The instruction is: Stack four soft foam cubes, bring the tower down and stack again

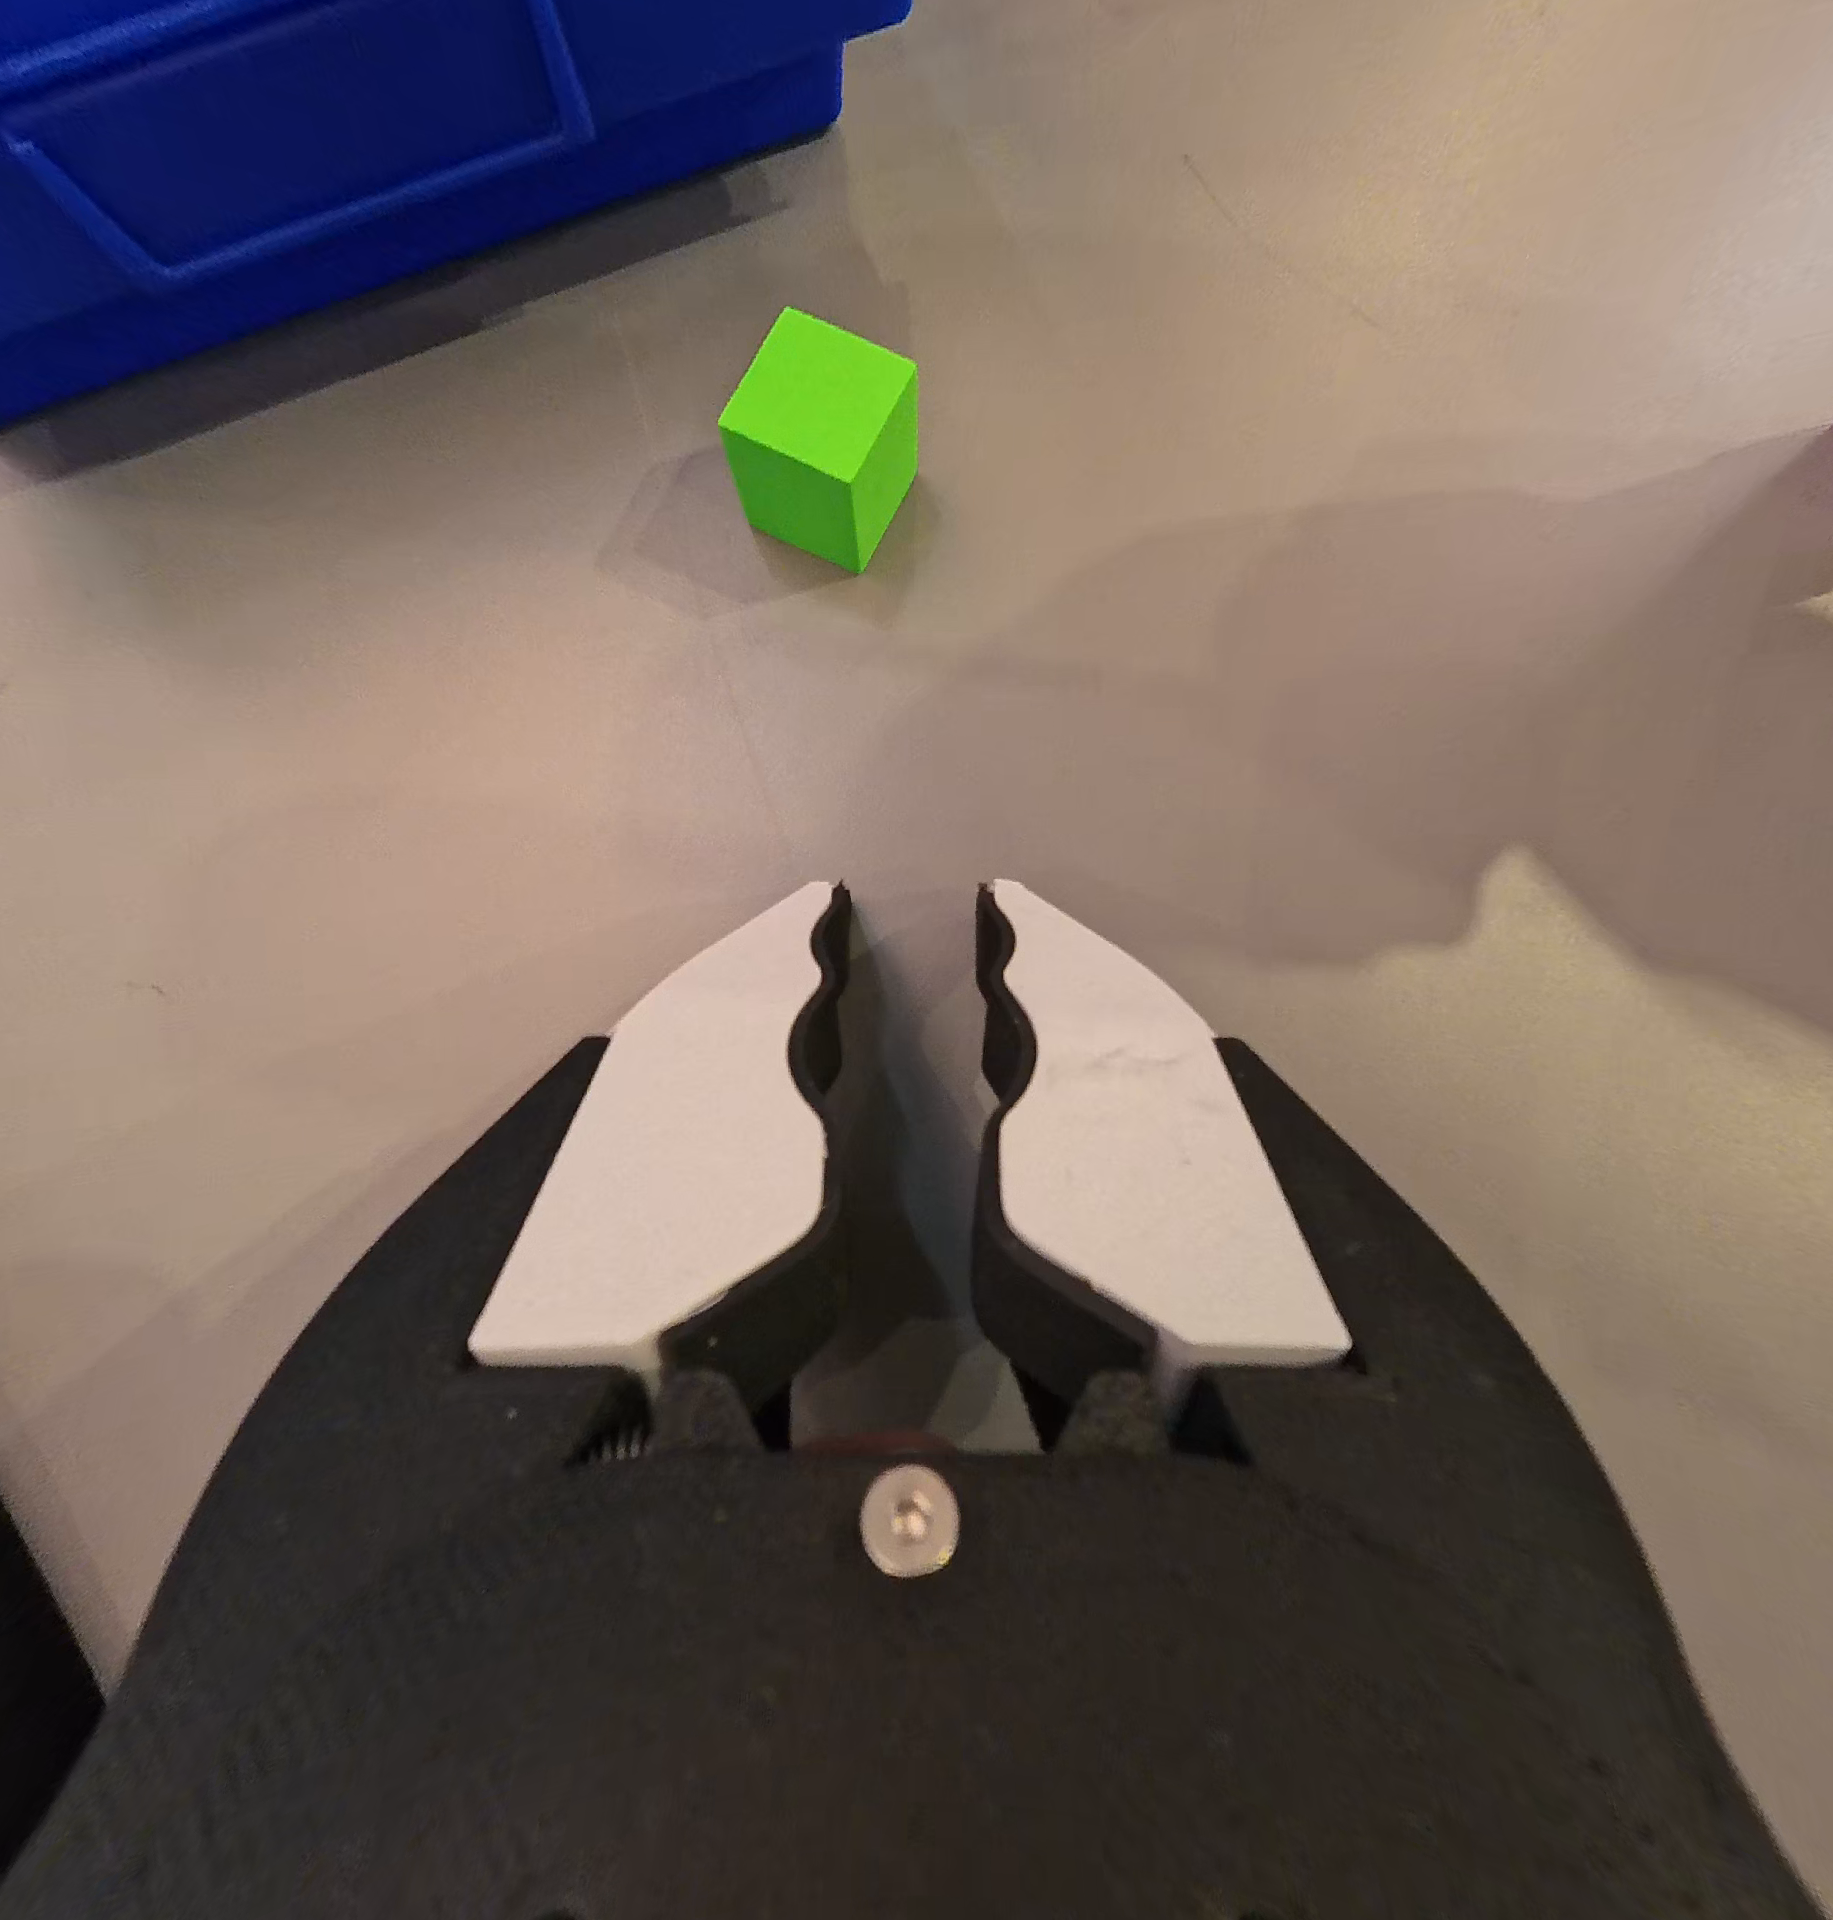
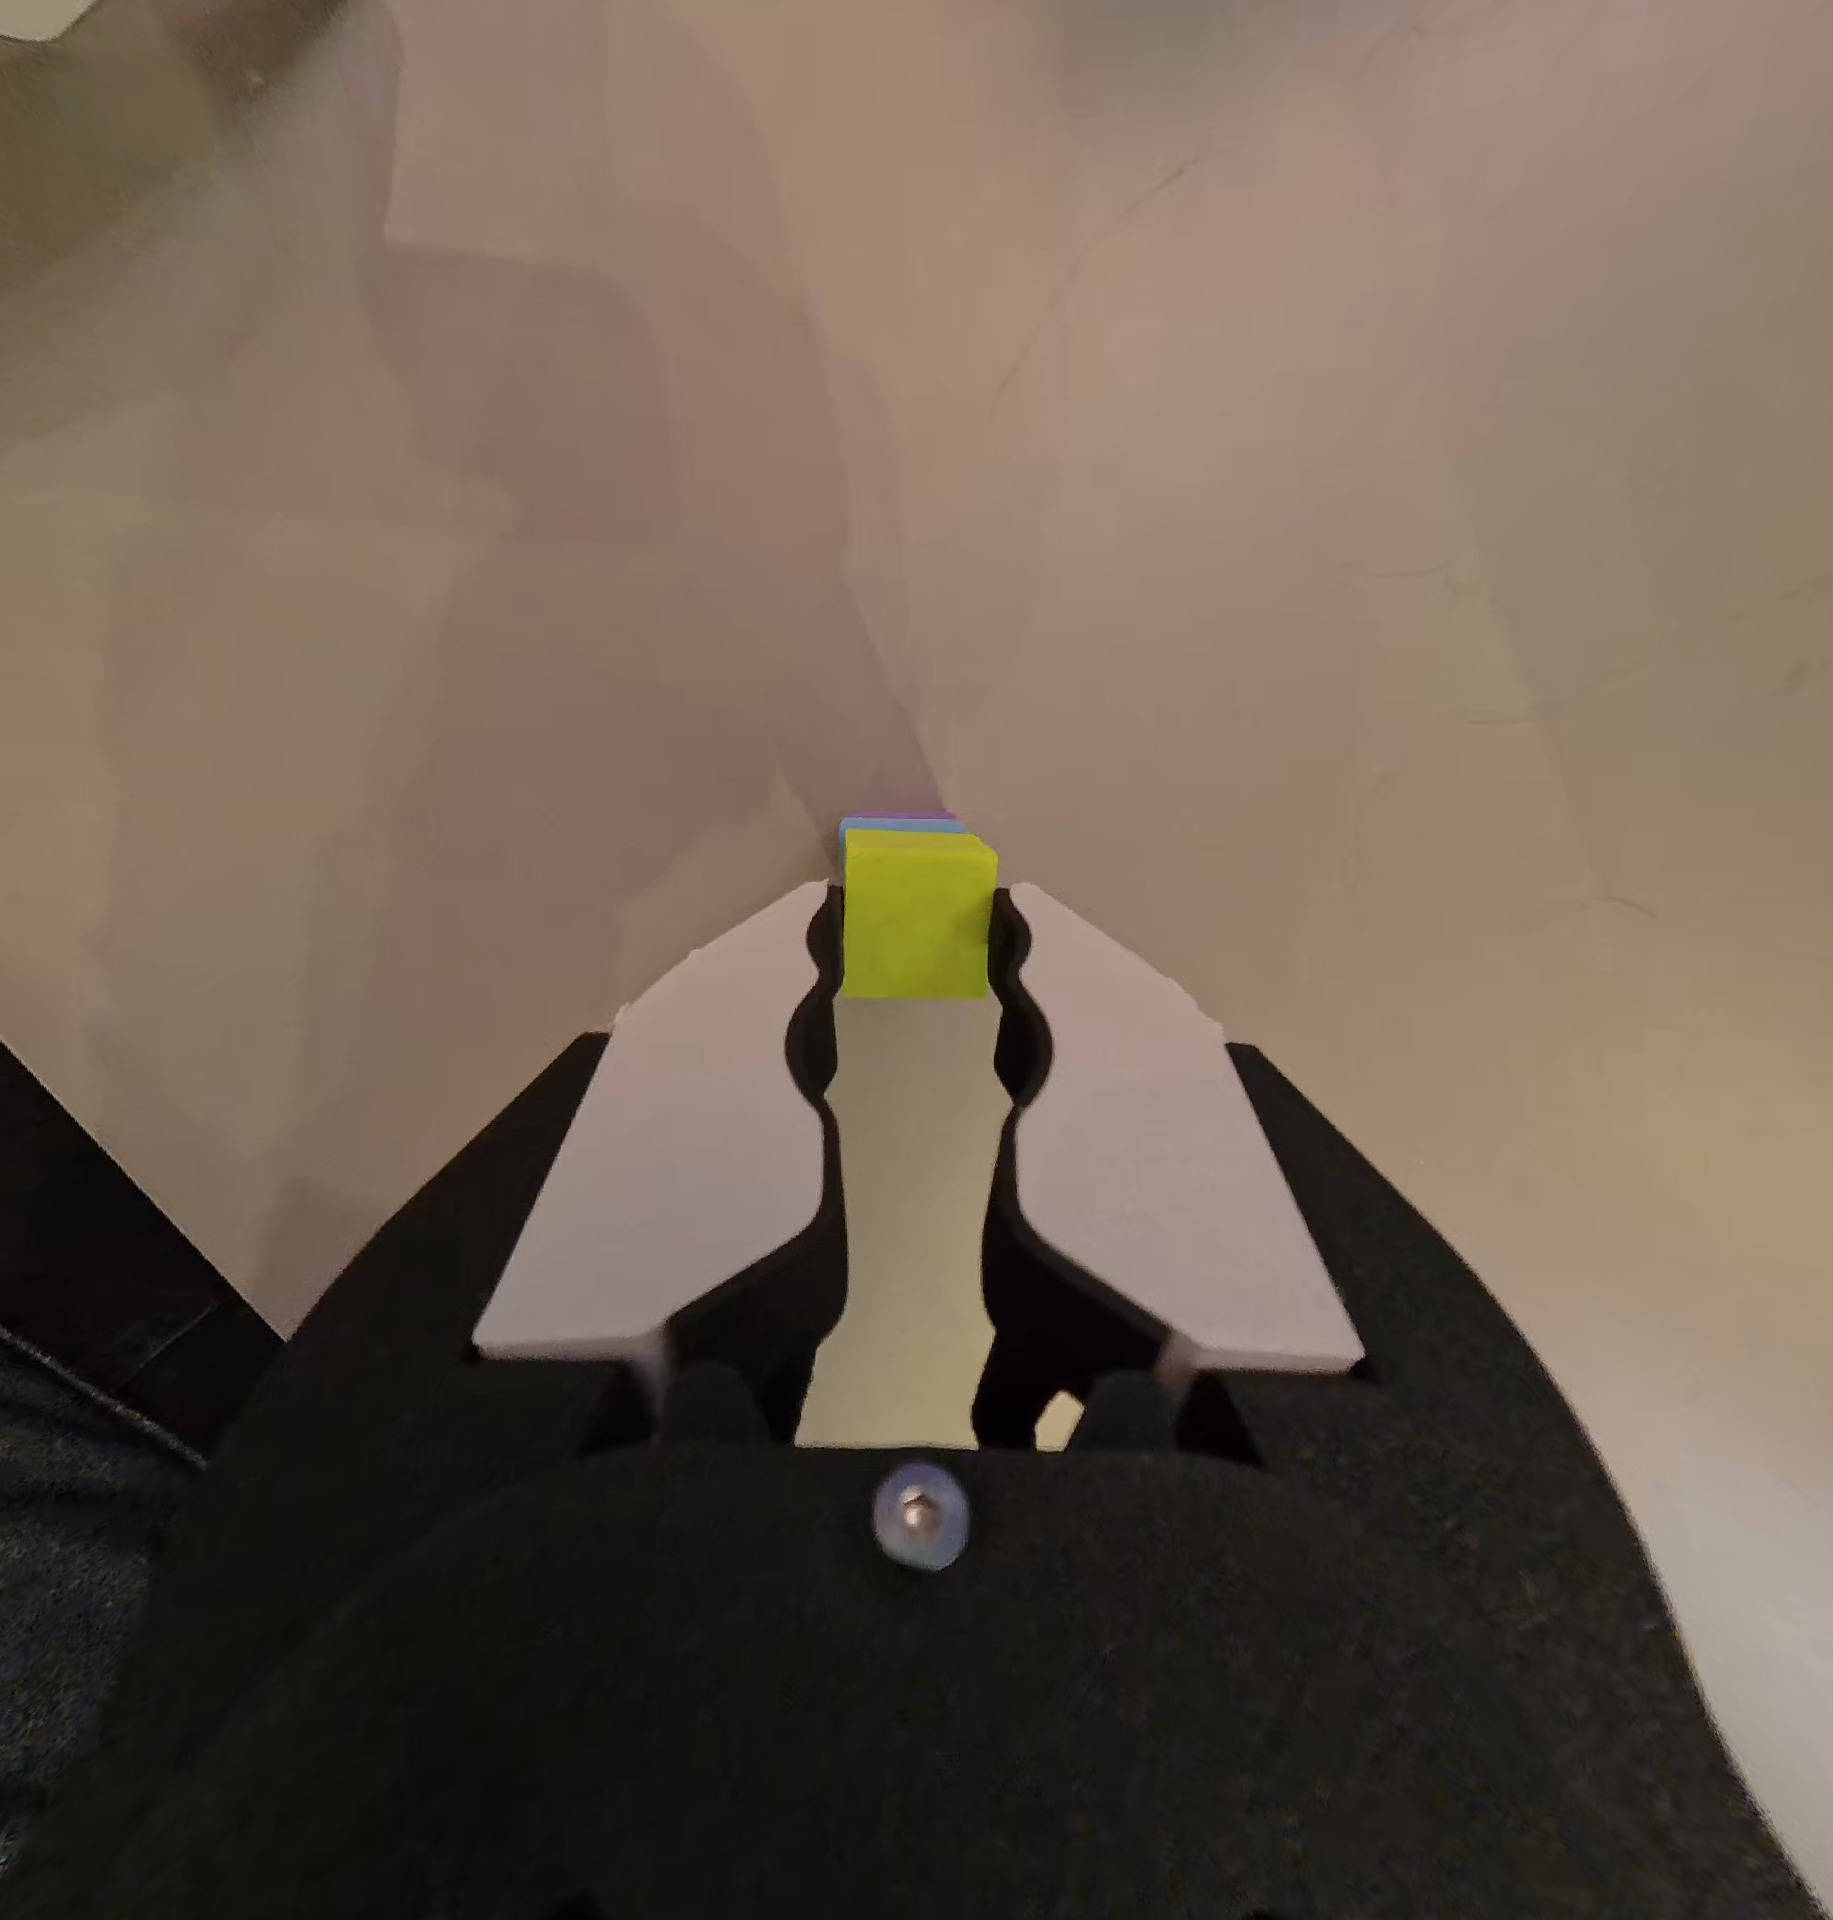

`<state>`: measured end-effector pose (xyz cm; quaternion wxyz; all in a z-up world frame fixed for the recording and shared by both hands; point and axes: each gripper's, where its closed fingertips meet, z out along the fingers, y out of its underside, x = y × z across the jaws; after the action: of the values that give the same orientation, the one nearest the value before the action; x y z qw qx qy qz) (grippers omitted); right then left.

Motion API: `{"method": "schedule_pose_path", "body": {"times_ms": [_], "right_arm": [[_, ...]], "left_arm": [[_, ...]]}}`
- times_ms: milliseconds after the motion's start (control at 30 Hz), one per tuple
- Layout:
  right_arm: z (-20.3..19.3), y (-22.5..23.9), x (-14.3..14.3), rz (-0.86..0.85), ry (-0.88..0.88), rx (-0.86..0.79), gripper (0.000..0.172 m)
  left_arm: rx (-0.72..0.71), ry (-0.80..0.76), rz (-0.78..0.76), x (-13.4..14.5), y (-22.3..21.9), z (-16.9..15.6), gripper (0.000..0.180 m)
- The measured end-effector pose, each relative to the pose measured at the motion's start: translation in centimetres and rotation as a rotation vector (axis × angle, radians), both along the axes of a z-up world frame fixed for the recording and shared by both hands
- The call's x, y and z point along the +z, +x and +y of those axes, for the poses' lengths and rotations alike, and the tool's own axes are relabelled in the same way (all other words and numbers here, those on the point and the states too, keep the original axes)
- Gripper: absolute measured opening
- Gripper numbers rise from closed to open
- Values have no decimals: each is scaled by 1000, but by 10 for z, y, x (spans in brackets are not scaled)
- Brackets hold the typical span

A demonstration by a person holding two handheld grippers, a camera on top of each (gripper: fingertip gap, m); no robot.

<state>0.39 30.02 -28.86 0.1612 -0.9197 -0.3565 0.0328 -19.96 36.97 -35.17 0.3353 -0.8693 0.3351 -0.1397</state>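
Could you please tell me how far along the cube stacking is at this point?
Partly done, it seems: a blue cube sits on a purple cube. In hand: the right gripper is shut on a yellow-green cube right above them. Left: the green cube stands alone on the table near a blue bin; the left gripper is open and empty.

Left gripper (image 1: 914, 891): your fingers sit a narrow gap apart, nothing between them, angled down at the table.
Right gripper (image 2: 917, 894): your pads press both sides of a yellow cube (image 2: 917, 930).
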Motion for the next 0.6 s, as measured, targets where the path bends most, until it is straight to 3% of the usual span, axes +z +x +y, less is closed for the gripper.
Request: {"method": "schedule_pose_path", "body": {"times_ms": [600], "right_arm": [[-1,0,1,-15,4,32,26]], "left_arm": [[-1,1,1,0,0,0,23]]}}
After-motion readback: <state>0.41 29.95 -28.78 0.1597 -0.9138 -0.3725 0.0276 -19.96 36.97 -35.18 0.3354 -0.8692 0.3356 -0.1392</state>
